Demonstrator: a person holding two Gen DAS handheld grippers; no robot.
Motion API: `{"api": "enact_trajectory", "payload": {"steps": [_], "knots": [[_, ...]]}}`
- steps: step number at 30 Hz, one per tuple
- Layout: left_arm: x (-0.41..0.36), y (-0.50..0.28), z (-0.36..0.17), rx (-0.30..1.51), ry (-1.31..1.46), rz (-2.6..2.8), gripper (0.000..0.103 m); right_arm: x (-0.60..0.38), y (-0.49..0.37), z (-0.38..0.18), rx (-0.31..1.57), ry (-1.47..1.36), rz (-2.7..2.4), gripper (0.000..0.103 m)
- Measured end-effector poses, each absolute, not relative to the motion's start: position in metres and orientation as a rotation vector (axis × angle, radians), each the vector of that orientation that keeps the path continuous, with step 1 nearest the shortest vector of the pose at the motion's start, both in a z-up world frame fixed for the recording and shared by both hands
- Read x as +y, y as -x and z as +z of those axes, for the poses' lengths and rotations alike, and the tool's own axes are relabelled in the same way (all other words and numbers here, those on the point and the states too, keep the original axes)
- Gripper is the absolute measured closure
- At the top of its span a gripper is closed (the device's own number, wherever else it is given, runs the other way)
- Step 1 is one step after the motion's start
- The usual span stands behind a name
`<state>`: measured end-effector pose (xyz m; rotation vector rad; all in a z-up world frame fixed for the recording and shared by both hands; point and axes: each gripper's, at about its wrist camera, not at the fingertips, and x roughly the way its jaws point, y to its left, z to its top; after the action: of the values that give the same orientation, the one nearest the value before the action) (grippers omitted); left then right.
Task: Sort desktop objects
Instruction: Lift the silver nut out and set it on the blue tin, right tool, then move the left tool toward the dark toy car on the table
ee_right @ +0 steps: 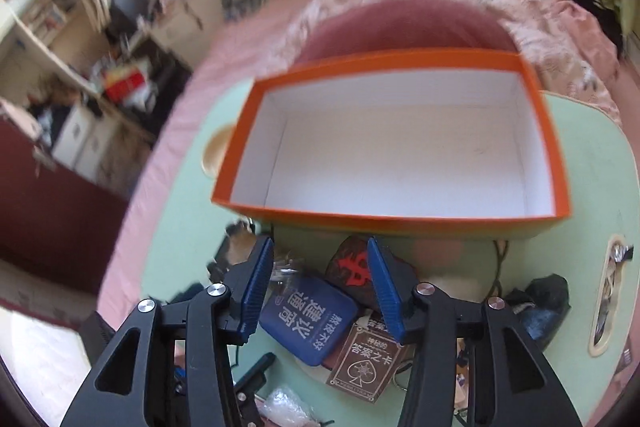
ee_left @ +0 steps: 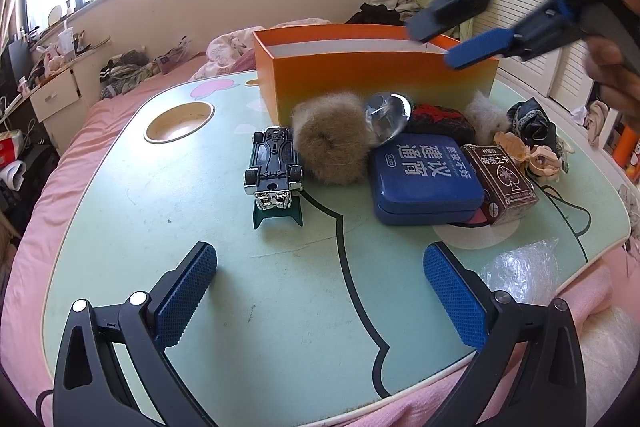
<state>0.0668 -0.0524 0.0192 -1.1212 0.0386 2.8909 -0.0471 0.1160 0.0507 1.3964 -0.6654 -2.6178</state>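
Above the orange box (ee_right: 400,143), still bare inside, the right claw (ee_left: 456,45) hangs parted and holds nothing; toy car (ee_left: 273,163), blue tin (ee_left: 428,179) and card pack (ee_left: 500,183) wait on the worktop (ee_left: 240,307) (left claw (ee_left: 320,291) released, likely idle).

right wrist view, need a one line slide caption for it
Right gripper, jaws open and holding nothing, above an open orange cardboard box with a bare white inside, over a blue rectangular tin.

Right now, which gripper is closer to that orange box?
Right. The right gripper hangs open above the orange box at its near rim. The left gripper sits open at the table's near edge, well short of it.
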Motion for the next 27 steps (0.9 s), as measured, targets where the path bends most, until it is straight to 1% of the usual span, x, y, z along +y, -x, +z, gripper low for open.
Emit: {"api": "enact_trajectory", "payload": {"steps": [3, 5, 6, 8, 11, 12, 13, 14, 15, 16, 17, 27], "knots": [[-0.053, -0.067, 0.019, 0.039, 1.120, 2.890, 0.000, 0.109, -0.003, 0.053, -0.537, -1.319, -2.775, 0.055], [-0.053, -0.067, 0.019, 0.040, 1.120, 2.889, 0.000, 0.099, -0.044, 0.046, -0.440, -1.268, -2.863, 0.052], [-0.053, -0.067, 0.019, 0.040, 1.119, 2.890, 0.000, 0.094, -0.065, 0.038, -0.404, -1.238, -2.892, 0.051], [-0.053, -0.067, 0.019, 0.041, 1.119, 2.891, 0.000, 0.086, -0.098, 0.015, -0.368, -1.221, -2.912, 0.043], [-0.054, -0.067, 0.019, 0.040, 1.119, 2.892, 0.000, 0.084, -0.109, -0.021, -0.289, -1.310, -2.920, 0.043], [-0.054, -0.067, 0.019, 0.042, 1.123, 2.892, 0.000, 0.077, -0.113, -0.028, -0.182, -1.257, -2.994, 0.042], [-0.055, -0.067, 0.019, 0.046, 1.120, 2.894, 0.000, 0.072, -0.105, -0.033, -0.112, -1.244, -3.031, 0.032], [-0.055, -0.067, 0.019, 0.044, 1.120, 2.894, 0.000, 0.071, -0.104, -0.034, -0.106, -1.216, -3.046, 0.017], [-0.055, -0.067, 0.019, 0.042, 1.122, 2.893, 0.000, 0.074, -0.100, -0.038, -0.181, -1.235, -2.999, 0.011], [-0.056, -0.066, 0.018, 0.041, 1.123, 2.891, 0.000, 0.074, -0.097, -0.040, -0.185, -1.242, -2.990, 0.002], [-0.056, -0.065, 0.018, 0.044, 1.120, 2.891, 0.000, 0.074, -0.096, -0.040, -0.181, -1.239, -2.993, 0.000], [-0.056, -0.066, 0.017, 0.047, 1.114, 2.889, 0.000, 0.077, -0.095, -0.042, -0.177, -1.240, -2.992, 0.000]]}}
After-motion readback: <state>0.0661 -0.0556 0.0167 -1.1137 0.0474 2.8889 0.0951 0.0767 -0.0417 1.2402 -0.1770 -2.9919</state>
